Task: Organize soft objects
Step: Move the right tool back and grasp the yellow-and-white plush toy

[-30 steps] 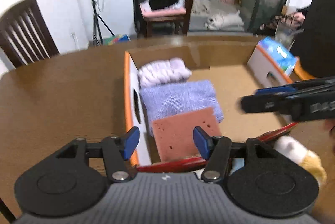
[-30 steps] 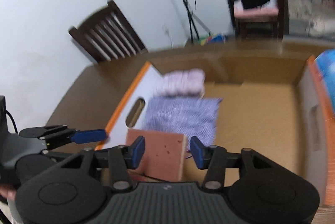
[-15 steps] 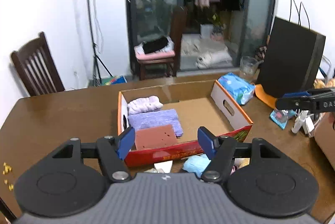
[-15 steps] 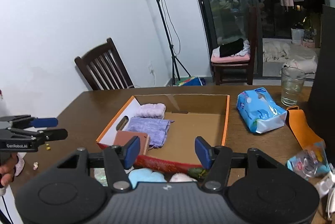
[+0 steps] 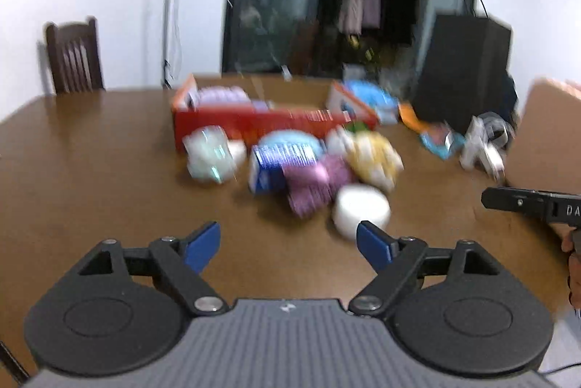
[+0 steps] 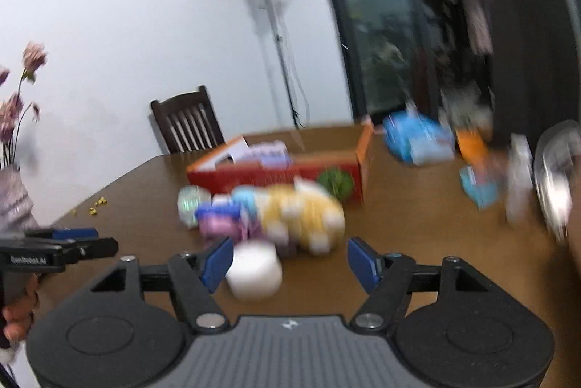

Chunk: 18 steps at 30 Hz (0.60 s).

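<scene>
Selection looks like the step in hand: both grippers hang empty above the near part of the table (image 5: pixel 90 170), facing a heap of soft things that lies in front of the red box (image 5: pixel 268 125). The left gripper (image 5: pixel 288 241) has its jaws wide apart with nothing between them, and the right gripper (image 6: pixel 289 261) likewise stands open, its blue pads either side of the view of a white roll (image 6: pixel 254 273) without touching it, as far as the blur allows. That white roll is the nearest piece of the heap; behind it sit a purple bundle (image 5: pixel 312 183), a blue-and-white pack (image 5: pixel 276 163), a yellow plush toy (image 6: pixel 301 213) and a pale round bundle (image 5: pixel 208 159) at the left end. Inside the box some folded lilac cloth (image 6: pixel 268 152) already lies at its left end, so the task seems partly done. The next move likely calls for lowering one gripper over the white roll, closing gently enough not to crush it, then carrying it over the near wall into the free part of the box
</scene>
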Tool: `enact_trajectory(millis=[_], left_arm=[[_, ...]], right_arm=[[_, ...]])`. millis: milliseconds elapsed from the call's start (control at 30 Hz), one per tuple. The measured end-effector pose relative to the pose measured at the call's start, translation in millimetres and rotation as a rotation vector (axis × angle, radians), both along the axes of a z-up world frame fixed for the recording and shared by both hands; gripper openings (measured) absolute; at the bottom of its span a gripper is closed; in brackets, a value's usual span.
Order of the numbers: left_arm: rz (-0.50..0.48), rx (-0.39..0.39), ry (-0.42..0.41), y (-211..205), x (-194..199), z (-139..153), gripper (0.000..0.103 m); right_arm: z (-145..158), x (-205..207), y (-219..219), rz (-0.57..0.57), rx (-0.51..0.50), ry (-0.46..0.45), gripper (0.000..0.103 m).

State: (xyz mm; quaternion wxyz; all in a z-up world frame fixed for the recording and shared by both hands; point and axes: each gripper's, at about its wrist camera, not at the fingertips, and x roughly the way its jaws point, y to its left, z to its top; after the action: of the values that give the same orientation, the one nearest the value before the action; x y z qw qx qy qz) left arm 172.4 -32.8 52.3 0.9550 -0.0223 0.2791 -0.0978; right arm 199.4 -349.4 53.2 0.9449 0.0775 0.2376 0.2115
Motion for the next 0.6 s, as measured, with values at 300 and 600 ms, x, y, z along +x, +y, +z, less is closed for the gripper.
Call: enact_trajectory(millis=[300, 600], left_arm=[[-0.151, -0.076, -0.062, -44, 66, 12, 0.080], [-0.197, -0.033, 0.077, -88, 162, -22, 0.060]], right_arm=[[-12, 40, -24, -0.040, 0.180, 0.025, 0.069], [-60, 167, -10, -0.085, 0.401, 0.247, 0.069]])
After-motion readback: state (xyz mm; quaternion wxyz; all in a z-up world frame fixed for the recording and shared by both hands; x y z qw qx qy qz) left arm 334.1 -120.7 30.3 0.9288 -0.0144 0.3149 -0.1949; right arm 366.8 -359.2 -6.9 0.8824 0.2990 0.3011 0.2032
